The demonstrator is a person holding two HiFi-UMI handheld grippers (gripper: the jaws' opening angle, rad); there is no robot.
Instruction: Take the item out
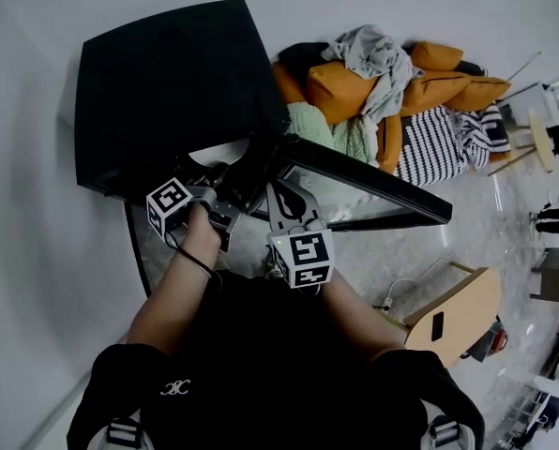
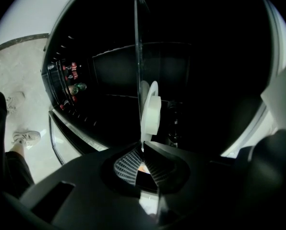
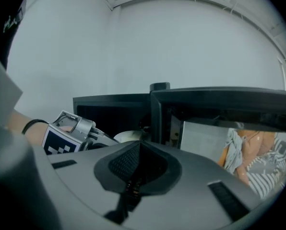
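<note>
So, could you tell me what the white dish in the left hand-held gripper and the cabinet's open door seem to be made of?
White dish: probably glazed ceramic, possibly hard plastic. It is smooth and opaque, with a thick rounded rim and a soft sheen.
Door: a dark matte frame, metal or plastic, round a clear pane. The pane is likely glass, since the pale floor shows through it.

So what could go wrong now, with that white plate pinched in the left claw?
1. The left claw grips the white plate only by its thin rim, so it might slip or tilt out.
2. The plate is at the mouth of the black cabinet and could knock the frame when pulled out.
3. The right claw, shut and empty, sits near the open door and gives the plate no support.
</note>
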